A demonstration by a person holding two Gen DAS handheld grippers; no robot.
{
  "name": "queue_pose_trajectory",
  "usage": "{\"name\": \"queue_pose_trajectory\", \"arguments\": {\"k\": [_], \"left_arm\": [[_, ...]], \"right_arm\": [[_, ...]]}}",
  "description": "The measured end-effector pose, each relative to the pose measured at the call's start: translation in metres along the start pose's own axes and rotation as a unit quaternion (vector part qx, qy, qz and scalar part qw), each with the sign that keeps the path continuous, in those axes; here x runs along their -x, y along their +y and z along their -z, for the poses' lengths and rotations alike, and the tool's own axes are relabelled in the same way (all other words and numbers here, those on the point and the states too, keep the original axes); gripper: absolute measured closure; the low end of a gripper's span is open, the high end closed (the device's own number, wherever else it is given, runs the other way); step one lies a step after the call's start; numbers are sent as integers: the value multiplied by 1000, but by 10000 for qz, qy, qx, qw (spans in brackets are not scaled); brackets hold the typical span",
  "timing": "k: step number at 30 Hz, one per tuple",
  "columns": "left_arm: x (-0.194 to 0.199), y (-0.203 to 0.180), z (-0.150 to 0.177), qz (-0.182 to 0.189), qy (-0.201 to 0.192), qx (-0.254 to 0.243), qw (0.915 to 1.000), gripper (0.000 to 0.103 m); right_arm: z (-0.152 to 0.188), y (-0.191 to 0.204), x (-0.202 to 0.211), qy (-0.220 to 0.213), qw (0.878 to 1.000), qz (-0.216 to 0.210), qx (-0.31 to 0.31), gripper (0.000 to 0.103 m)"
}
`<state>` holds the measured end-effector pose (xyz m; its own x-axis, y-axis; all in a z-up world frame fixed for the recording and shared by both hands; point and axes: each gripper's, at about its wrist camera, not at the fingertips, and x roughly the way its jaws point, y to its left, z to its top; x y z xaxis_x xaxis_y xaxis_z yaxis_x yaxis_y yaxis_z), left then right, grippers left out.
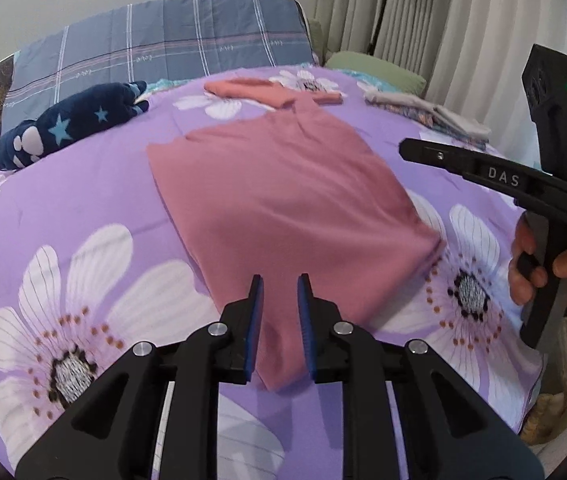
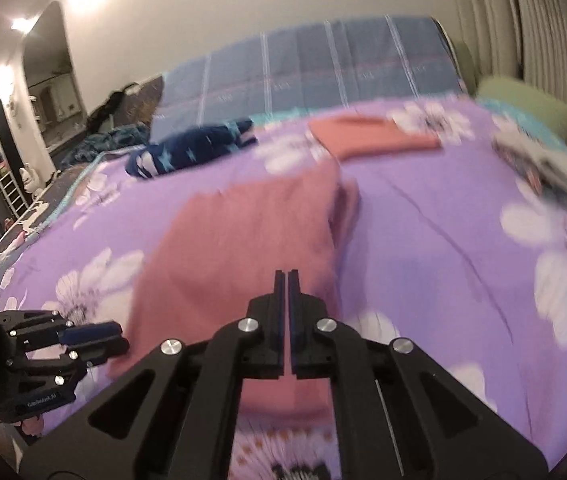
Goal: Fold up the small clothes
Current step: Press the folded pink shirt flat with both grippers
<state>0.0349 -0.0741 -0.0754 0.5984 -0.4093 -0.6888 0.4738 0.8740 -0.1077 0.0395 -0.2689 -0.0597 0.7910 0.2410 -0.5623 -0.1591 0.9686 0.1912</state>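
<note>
A pink garment [image 1: 283,208] lies folded lengthwise on the purple flowered bedspread [image 1: 95,184], its near corner between my left fingers. My left gripper [image 1: 280,284] is open and hovers just above that near end, holding nothing. My right gripper [image 2: 287,276] is shut and empty, raised over the near right part of the same pink garment [image 2: 243,240]. The right tool's body [image 1: 523,180] shows at the right of the left wrist view. The left gripper [image 2: 95,340] shows open at the lower left of the right wrist view.
A folded orange-pink garment [image 1: 271,94] lies at the far side of the bed. A navy star-patterned item [image 1: 71,128] lies far left. Folded grey and patterned clothes [image 1: 431,114] lie far right. A blue plaid pillow [image 1: 163,44] and curtains [image 1: 443,20] are behind.
</note>
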Motion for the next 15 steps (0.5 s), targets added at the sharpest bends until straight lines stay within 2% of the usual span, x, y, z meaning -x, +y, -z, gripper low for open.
{"name": "queue_pose_trajectory", "arguments": {"k": [2, 5, 6, 9, 11, 12, 14, 15], "left_arm": [[-4, 8, -9, -121, -63, 110, 9998, 84], [-16, 22, -21, -114, -44, 393, 9992, 81], [-23, 27, -24, -101, 23, 508, 9987, 81], [-46, 38, -22, -135, 333, 734, 9967, 81], [-48, 34, -17, -115, 300, 628, 9975, 80], [-48, 31, -16, -137, 293, 536, 9980, 78], [-47, 25, -16, -122, 293, 342, 9989, 66], [-47, 23, -16, -123, 294, 290, 9991, 63]], "right_arm": [[-10, 6, -9, -64, 9998, -166, 122, 96], [-25, 15, -33, 179, 9984, -338, 405, 95], [-29, 17, -44, 289, 9979, -271, 515, 95], [-28, 9, -76, 739, 9947, 366, 614, 96], [-22, -7, -92, 945, 9914, 746, 522, 98], [-18, -18, -97, 974, 9901, 903, 463, 93], [-15, -30, -99, 990, 9873, 1194, 341, 90], [-16, -37, -98, 1013, 9879, 1157, 188, 92]]}}
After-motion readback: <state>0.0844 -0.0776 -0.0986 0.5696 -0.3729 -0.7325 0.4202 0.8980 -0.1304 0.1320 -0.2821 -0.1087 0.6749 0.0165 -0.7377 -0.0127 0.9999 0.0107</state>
